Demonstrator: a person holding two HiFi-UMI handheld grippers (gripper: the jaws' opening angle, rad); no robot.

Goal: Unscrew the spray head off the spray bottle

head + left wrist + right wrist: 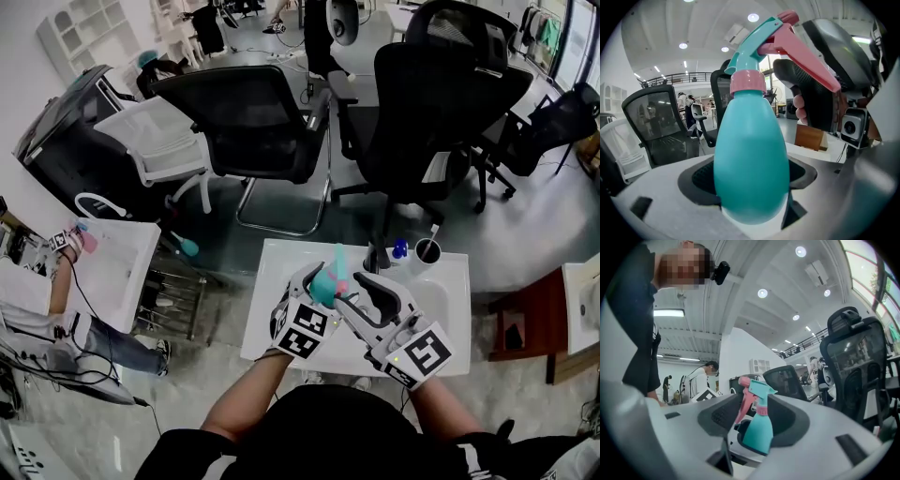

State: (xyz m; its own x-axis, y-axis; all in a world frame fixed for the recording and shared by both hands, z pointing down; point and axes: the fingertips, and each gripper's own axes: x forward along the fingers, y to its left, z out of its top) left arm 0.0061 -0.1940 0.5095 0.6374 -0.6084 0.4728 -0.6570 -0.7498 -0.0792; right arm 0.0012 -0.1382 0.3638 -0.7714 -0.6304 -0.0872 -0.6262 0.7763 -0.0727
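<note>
The left gripper's fingers (661,187) were clamped on the belly of the teal spray bottle (751,159), holding it roughly upright over the white desk (452,309). The right gripper's fingers (813,427) stood wide and empty. The pink-and-teal spray head (759,392) lay just ahead in their gap, apparently untouched. Black office chairs (253,122) stood beyond.
</note>
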